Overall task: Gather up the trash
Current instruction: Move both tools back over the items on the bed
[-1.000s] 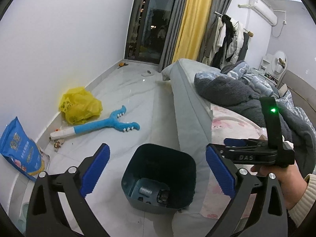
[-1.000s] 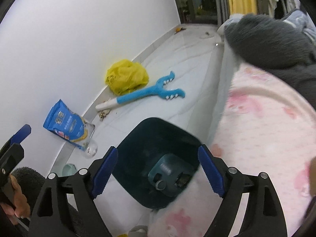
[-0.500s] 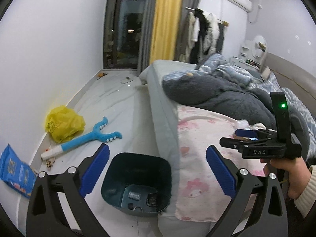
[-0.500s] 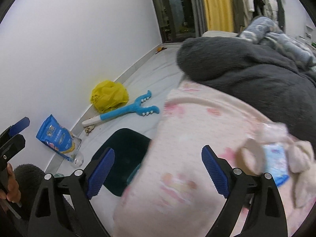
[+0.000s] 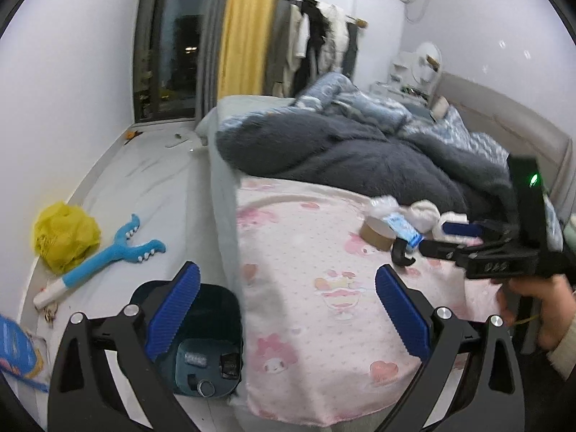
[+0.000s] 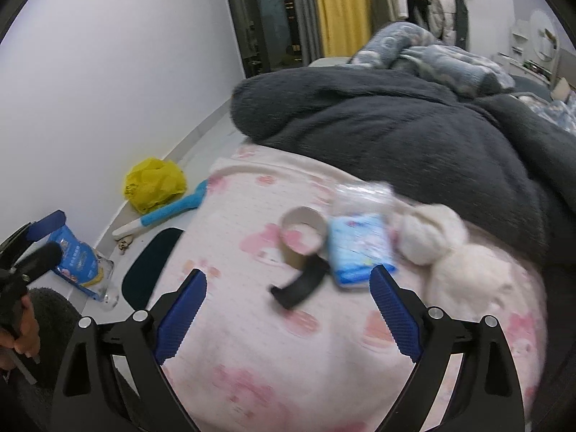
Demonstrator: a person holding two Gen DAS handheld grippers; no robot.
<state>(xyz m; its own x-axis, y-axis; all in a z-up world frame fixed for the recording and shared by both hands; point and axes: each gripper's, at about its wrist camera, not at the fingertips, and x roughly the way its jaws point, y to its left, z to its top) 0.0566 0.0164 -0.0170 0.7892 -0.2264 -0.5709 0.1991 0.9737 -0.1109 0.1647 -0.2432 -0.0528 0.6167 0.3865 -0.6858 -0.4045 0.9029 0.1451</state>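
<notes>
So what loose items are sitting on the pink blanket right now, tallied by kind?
Cardboard tape core: 1
Blue tissue pack: 1
Black curved strip: 1
White fluffy balls: 2
Clear crumpled wrapper: 1
Total: 6

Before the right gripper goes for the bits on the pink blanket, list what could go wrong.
1. The cardboard ring, black curved piece and blue packet lie nearly touching; the open right gripper may catch two or knock one away.
2. The soft pink blanket may bunch up into the fingers.
3. The bin sits low by the bed's edge; a drop from over the bed could miss it.
</notes>
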